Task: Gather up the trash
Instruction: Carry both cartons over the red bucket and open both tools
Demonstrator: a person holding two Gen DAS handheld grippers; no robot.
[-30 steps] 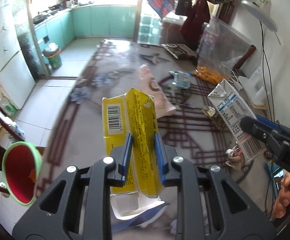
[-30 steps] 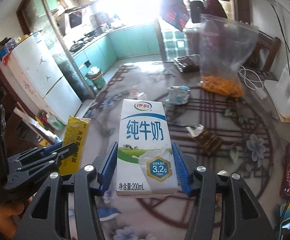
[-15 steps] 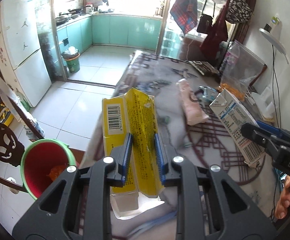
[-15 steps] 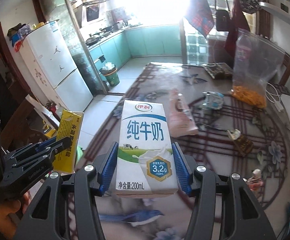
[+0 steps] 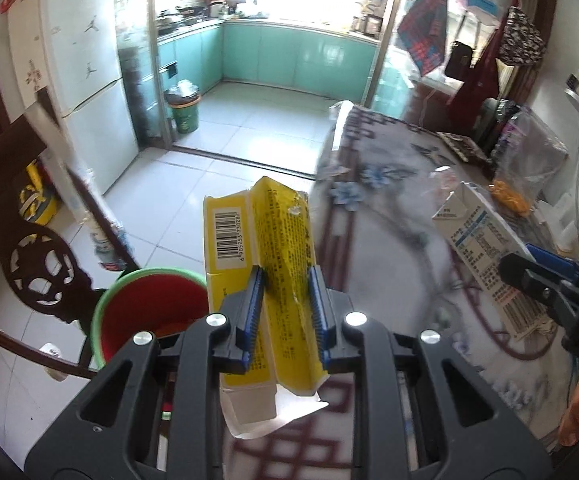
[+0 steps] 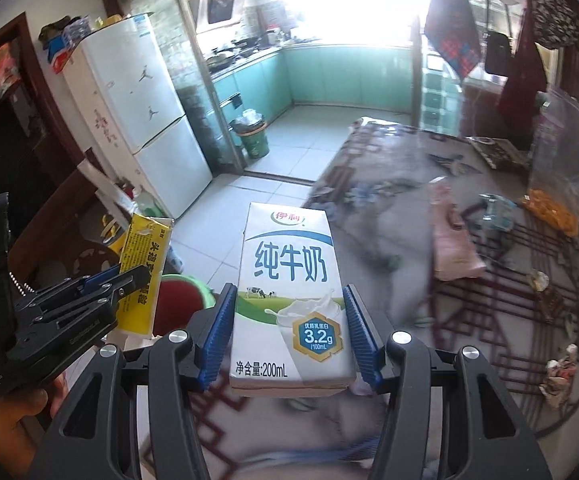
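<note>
left gripper (image 5: 285, 312) clamping yellow carton (image 5: 267, 264), right gripper (image 6: 289, 332) clamping milk carton (image 6: 289, 292), red bin (image 5: 149, 312) below

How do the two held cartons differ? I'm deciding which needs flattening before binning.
The yellow carton is crushed and creased, its bottom flaps open; the milk carton keeps its full box shape. The yellow one is pinched narrow in the left gripper; the milk one fills wide-set jaws of the right gripper. Both are held upright, off the table.
</note>
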